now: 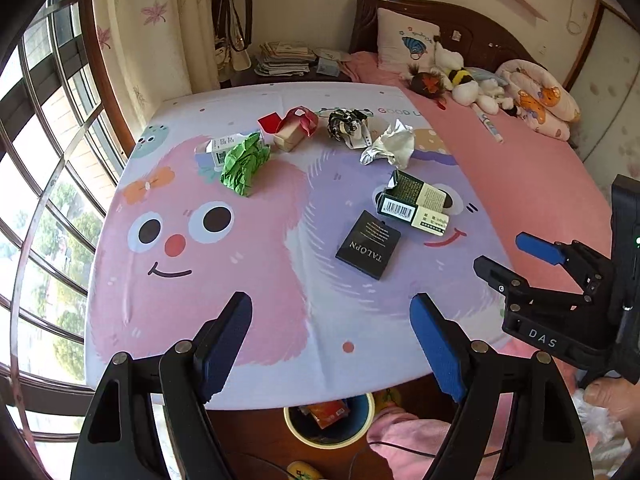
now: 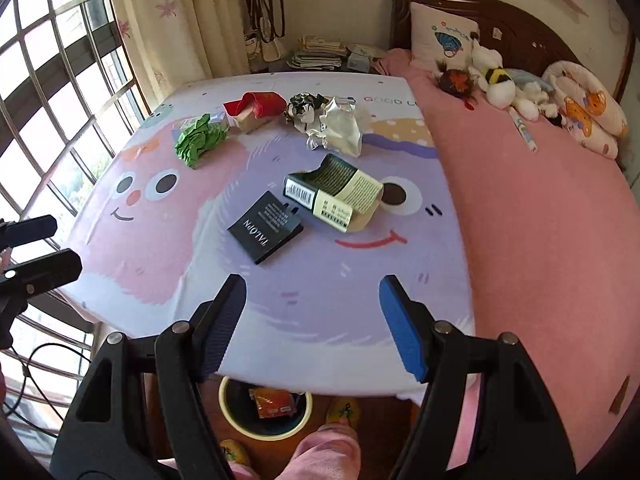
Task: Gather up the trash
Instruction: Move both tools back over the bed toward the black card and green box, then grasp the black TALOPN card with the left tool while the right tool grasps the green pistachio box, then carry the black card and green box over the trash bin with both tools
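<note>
Hovering above a cartoon-print bed sheet, 2 grippers, left gripper and right gripper, both with fingers apart and empty; black box, green paper lie ahead, bin below.

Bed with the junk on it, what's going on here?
A person holds a gripper in each hand over the foot of the bed. Left gripper and right gripper are both open and empty. Trash lies on the cartoon sheet: black card, dark green box, green paper, foil, red box. The bin on the floor at the bed's foot already holds an orange wrapper.
</note>
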Tool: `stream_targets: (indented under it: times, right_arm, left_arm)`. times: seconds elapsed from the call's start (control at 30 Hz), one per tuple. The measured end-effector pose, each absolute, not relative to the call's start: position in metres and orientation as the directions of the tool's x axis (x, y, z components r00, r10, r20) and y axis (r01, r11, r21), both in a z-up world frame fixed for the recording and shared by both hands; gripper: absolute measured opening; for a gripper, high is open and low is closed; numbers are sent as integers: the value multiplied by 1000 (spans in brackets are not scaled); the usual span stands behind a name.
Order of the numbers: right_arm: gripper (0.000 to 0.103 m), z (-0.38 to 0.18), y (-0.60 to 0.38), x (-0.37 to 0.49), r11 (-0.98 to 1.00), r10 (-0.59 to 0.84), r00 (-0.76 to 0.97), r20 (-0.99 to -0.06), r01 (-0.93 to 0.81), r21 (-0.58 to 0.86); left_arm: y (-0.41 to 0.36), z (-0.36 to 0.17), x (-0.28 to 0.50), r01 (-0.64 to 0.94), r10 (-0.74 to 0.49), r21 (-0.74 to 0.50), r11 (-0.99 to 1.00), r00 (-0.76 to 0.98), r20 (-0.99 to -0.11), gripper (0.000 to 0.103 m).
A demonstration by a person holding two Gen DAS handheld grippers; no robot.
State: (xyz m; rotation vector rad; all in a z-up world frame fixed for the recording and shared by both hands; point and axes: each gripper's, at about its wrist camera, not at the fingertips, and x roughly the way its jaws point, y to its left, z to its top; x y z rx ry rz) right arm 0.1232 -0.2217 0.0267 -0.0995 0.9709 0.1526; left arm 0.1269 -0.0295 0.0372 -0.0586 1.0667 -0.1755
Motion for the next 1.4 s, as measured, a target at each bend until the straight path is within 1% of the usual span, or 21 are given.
stream_targets:
  times: [0.2, 0.43, 0.5, 0.53, 0.57, 0.67, 0.73, 0.8, 1.0, 1.07, 1.17, 1.3, 1.37, 1.4]
  right_arm:
    - [67, -16, -234, 191, 919, 75, 526, -847, -367, -147]
    - [66, -78, -224, 234, 788, 90, 488, -868, -568, -238]
    - [61, -91, -218, 241, 744, 90, 499, -862, -609, -275]
    - [54, -97, -214, 243, 726, 90, 504, -859, -623, -290]
    - [43, -102, -213, 247, 711, 91, 505, -858, -637, -299]
    - [26, -104, -210, 252, 688, 125, 506, -853, -664, -293]
    - [24, -97, -211, 255, 682, 160, 493, -855, -681, -266]
    - [23, -87, -216, 260, 701, 201, 463, -863, -684, -203]
    - [21, -64, -252, 282, 791, 320, 348, -881, -610, 46]
    - [21, -59, -264, 288, 810, 351, 319, -880, -574, 115]
    - [20, -51, -280, 292, 828, 376, 306, -875, -534, 169]
    - [20, -43, -296, 297, 840, 407, 294, -865, -493, 228]
    - [20, -41, -303, 296, 844, 420, 286, -861, -471, 255]
    - [20, -41, -306, 295, 847, 423, 284, -860, -461, 264]
  left_arm:
    - [-67, 3, 173, 30, -94, -89, 996, 411, -907, 82]
    - [-84, -33, 188, -71, -40, -68, 995, 335, -941, 82]
    - [-89, -40, 191, -73, -26, -52, 996, 318, -948, 82]
    - [-91, -43, 194, -73, -21, -46, 996, 311, -950, 82]
    - [-92, -45, 195, -73, -18, -42, 996, 306, -952, 82]
    - [-97, -52, 205, -62, -17, -37, 997, 292, -956, 82]
    - [-102, -59, 214, -40, -24, -37, 999, 280, -960, 82]
    - [-110, -67, 223, -9, -27, -30, 999, 266, -964, 82]
    - [-131, -98, 255, 61, -27, -15, 998, 204, -979, 82]
    - [-137, -105, 264, 86, -9, 7, 996, 194, -981, 82]
    - [-144, -115, 275, 119, 2, 24, 993, 178, -984, 82]
    - [-146, -125, 288, 137, -3, 17, 990, 146, -989, 82]
    - [-147, -130, 292, 129, -15, 2, 992, 131, -991, 77]
    - [-146, -131, 293, 121, -24, -9, 993, 123, -992, 76]
